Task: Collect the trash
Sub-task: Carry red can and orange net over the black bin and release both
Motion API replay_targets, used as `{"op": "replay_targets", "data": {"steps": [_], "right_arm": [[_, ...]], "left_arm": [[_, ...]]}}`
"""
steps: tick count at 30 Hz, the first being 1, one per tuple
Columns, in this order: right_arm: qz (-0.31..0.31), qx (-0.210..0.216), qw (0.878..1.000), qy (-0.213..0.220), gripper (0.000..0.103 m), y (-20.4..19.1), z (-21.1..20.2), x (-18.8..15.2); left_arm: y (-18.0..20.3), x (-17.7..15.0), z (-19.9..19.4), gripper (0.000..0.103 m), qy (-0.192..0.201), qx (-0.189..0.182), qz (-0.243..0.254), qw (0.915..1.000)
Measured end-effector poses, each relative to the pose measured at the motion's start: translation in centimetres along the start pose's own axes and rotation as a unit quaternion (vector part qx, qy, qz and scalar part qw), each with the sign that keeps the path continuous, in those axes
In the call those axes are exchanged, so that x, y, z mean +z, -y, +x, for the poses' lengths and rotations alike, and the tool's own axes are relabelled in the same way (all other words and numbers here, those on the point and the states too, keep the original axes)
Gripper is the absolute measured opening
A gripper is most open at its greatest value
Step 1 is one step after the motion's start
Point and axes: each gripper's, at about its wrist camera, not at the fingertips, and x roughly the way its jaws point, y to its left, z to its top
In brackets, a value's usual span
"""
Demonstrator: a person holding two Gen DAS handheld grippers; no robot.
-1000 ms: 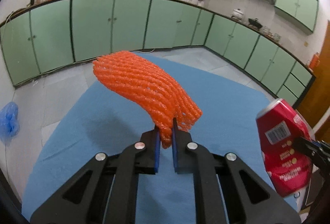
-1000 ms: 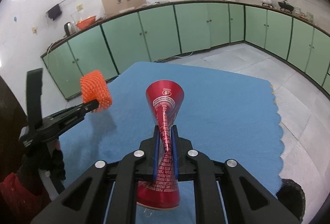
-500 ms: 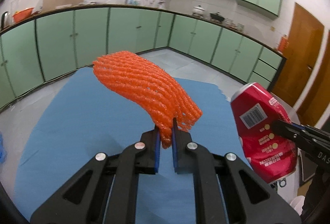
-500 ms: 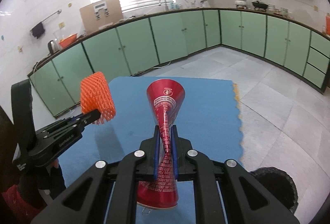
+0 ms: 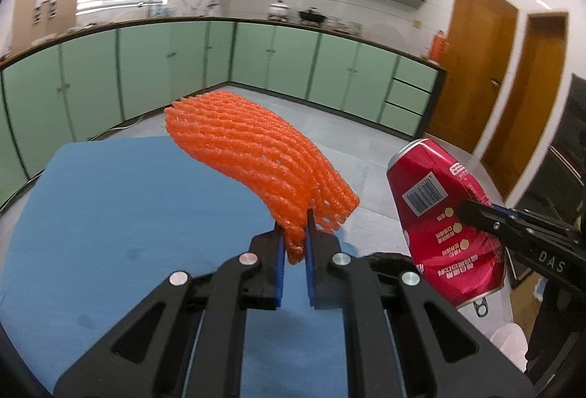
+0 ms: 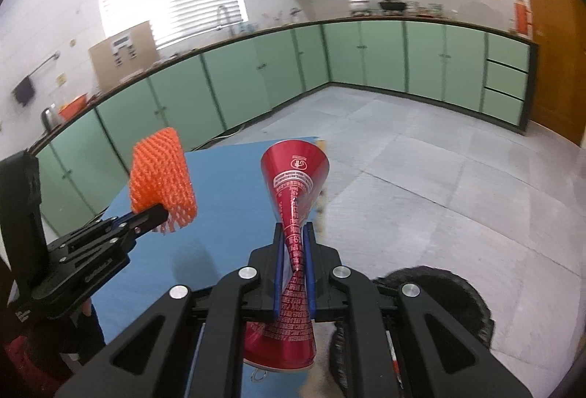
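My left gripper (image 5: 294, 233) is shut on an orange foam net sleeve (image 5: 252, 156), which sticks up and forward above the blue table cloth (image 5: 121, 214). In the right wrist view the same orange net (image 6: 161, 178) hangs at the left in the left gripper (image 6: 157, 214). My right gripper (image 6: 293, 244) is shut on a crushed red can (image 6: 295, 185), pinched flat at its middle. In the left wrist view that red can (image 5: 443, 214) hangs at the right, past the table's edge, held by the right gripper (image 5: 465, 209).
A black bin or bag rim (image 6: 439, 291) shows low on the right, under the right gripper, on the grey tiled floor (image 6: 421, 178). Green cabinets (image 6: 366, 57) run along the far walls. Brown doors (image 5: 472, 68) stand at the right.
Both grippers have swung to the right together with their loads. The blue table has slid to the left in both views, and the doors and the black rim have come into view.
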Motion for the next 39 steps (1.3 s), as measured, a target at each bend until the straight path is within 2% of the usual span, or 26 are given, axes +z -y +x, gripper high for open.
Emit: {"op": "replay_targets", "data": {"steps": [7,15,23,27,30,31,32,34,36,39], "right_arm": [[0.039,-0.048,0.998,0.008,0.01,5.4,-2.7,-2.0],[0.078,-0.088,0.993,-0.001,0.01,10.7,-4.2,-4.7],[0.11,-0.11,0.987,-0.04,0.01,15.3,-1.8,-7.0],[0.123,-0.108,0.985,-0.062,0.01,16.9,0.1,-8.2],[0.137,-0.11,0.982,-0.073,0.018,17.8,1.2,-8.6],[0.139,-0.113,0.981,-0.076,0.027,18.0,1.5,-8.6],[0.139,-0.115,0.981,-0.076,0.032,18.2,1.5,-8.7],[0.14,-0.117,0.98,-0.076,0.032,18.4,1.6,-8.6],[0.139,-0.122,0.98,-0.073,0.036,18.4,1.5,-8.4],[0.135,-0.126,0.98,-0.068,0.044,18.2,1.2,-8.3]], "left_arm": [[6.3,-1.8,2.0,0.008,-0.021,-0.05,0.039,0.9978],[12.4,-4.3,5.1,0.008,-0.06,-0.102,0.07,0.9905],[15.7,-6.7,10.0,0.008,-0.118,-0.121,0.101,0.9805],[16.8,-7.3,12.7,0.012,-0.16,-0.13,0.114,0.972],[16.9,-7.4,13.7,0.019,-0.175,-0.129,0.112,0.9697],[16.9,-7.5,13.7,0.021,-0.175,-0.129,0.112,0.9696],[16.9,-7.5,13.7,0.023,-0.175,-0.129,0.113,0.9696],[16.9,-7.4,13.8,0.028,-0.177,-0.131,0.112,0.9691],[16.4,-7.1,13.7,0.039,-0.178,-0.132,0.106,0.9693],[16.3,-7.0,13.8,0.041,-0.18,-0.133,0.097,0.9698]]}}
